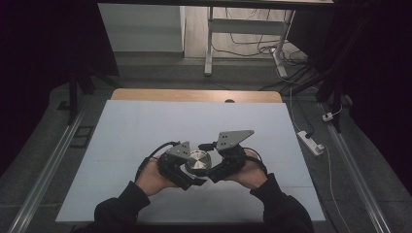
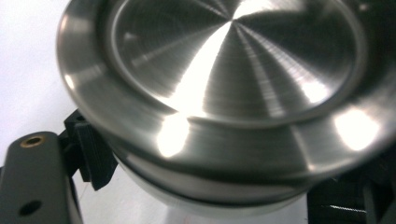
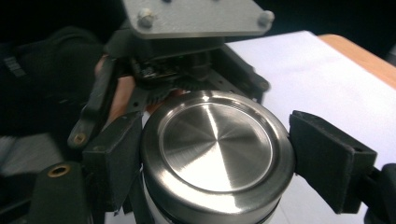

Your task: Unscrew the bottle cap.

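A steel lid caps a white container near the bench's near edge. The left hand-held gripper and right hand-held gripper are both clamped on it from opposite sides.

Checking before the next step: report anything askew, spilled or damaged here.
Nothing stands out. The steel lidded container stands upright on the white table, lid level and undented. The left gripper and right gripper both clamp it. No spill visible.
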Demonstrator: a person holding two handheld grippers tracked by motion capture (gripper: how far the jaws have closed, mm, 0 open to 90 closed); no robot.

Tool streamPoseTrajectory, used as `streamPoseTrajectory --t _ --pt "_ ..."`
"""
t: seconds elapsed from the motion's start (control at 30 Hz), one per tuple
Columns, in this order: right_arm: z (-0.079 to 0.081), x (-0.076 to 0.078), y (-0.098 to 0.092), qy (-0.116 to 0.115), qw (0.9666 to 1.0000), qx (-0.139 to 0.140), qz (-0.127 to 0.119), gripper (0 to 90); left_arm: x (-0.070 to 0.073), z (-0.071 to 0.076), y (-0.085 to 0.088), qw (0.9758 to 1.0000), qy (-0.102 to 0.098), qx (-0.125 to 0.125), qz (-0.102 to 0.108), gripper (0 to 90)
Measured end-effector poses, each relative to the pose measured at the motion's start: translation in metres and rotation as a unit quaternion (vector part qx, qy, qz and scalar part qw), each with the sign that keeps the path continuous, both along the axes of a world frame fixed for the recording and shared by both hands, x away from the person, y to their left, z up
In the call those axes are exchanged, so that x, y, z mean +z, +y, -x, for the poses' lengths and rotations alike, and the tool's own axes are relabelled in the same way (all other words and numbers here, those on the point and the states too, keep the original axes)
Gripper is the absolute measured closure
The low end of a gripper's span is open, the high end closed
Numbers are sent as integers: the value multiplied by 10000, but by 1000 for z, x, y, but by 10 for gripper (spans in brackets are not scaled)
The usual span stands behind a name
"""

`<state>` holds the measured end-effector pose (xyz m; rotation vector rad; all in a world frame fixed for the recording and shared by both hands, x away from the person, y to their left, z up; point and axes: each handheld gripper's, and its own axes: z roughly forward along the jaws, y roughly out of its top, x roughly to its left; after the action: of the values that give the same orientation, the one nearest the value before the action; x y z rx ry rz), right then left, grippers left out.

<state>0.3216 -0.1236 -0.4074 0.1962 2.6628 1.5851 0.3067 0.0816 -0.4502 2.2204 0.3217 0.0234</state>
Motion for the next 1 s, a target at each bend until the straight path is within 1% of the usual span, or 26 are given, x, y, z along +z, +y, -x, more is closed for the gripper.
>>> streamPoseTrajectory --t 0.03,0.07,0.13,0.17,0.23,0.33,0.47,0.53,0.63,0.7,0.77,0.87,0.9,0.93,1.0 --pt "-1 0 -2 55 9999 132 -12 202 0 1 -1 10000 7 -54 3 155" --pt "-3 0 -3 55 9996 269 -36 202 0 1 -2 9999 8 -108 -3 155" --pt "-4 -1 -6 77 9988 473 -84 202 0 3 -3 9999 7 -163 9 155" --pt "-5 -1 -7 92 9985 524 -86 202 1 3 -3 9999 -17 -158 -8 155" --pt "-5 0 -7 130 9986 505 8 198 1 3 -4 9999 -64 -144 -38 155" --pt "-4 0 -7 42 9989 454 90 176 2 3 -2 9999 -58 -122 -3 155" --pt "-4 1 -8 26 9992 401 77 169 2 3 -1 10000 -48 -84 -1 155" --pt "-3 3 -9 -58 9993 347 111 169 2 2 0 10000 -55 -9 -18 155" --pt "0 6 -8 -170 9997 69 144 168 4 1 1 9998 -75 182 -7 156" --pt "3 8 -5 -111 9996 -241 68 162 5 1 2 9994 -97 331 -7 155" --pt "7 8 1 -83 9986 -516 64 156 6 1 3 9986 -96 519 35 155" --pt "13 5 10 -153 9953 -951 104 157 7 1 4 9966 -128 812 24 155" --pt "15 4 12 -197 9938 -1091 110 159 7 0 6 9961 -141 866 -3 155" --pt "17 4 15 -255 9921 -1222 140 162 7 0 6 9955 -123 937 29 155" --pt "20 3 17 -337 9892 -1420 113 189 7 -1 7 9952 -143 972 12 155"
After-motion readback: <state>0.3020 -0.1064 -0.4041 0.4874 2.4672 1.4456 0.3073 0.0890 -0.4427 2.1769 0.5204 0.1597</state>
